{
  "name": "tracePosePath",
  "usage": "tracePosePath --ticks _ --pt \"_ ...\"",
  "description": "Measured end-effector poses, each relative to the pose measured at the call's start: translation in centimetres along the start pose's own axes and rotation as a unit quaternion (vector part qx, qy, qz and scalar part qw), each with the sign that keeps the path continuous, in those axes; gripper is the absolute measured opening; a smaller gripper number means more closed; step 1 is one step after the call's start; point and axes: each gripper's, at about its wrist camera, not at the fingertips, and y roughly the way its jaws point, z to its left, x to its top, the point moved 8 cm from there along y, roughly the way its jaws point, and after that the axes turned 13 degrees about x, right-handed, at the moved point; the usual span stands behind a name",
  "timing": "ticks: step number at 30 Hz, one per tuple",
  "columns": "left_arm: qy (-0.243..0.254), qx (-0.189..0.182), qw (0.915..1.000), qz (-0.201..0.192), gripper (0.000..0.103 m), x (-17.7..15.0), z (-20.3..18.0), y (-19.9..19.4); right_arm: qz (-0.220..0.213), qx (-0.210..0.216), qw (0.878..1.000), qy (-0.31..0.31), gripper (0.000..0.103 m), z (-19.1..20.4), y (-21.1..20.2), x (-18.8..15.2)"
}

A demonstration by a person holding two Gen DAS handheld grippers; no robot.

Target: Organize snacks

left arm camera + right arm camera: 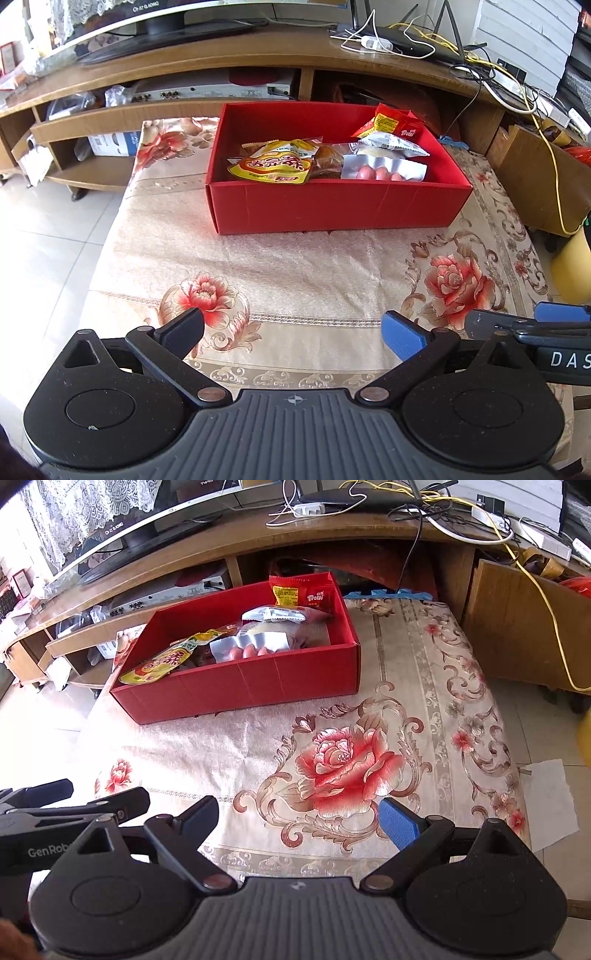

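Observation:
A red cardboard box (332, 206) (258, 686) stands at the far side of a flowered tablecloth (280, 266) (258, 746). Inside it lie several snack packs: a yellow pouch (271, 166) (155, 666), a silver pack of pink sausages (384, 170) (251, 644), a silver packet (391, 142) (275, 613) and a red packet (391, 123) (301, 592) against the far right wall. My left gripper (293, 332) hangs open over the near cloth, holding nothing. My right gripper (299, 818) is open too, beside the left one, and shows at the right edge of the left wrist view (524, 325).
A wooden TV stand (258, 62) with a television, cables and a power strip (373, 43) runs behind the table. A cardboard box (535, 177) and a yellow container (572, 266) stand on the right. White tiled floor (48, 236) lies left; a paper sheet (550, 801) lies on the floor at right.

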Motion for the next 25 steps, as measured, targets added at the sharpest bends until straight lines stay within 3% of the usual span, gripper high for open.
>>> tracePosePath --ticks 25 --pt "0.004 0.018 0.9996 0.022 0.103 -0.95 0.12 0.5 0.019 0.001 1.0 -0.006 0.093 0.23 0.59 -0.48"
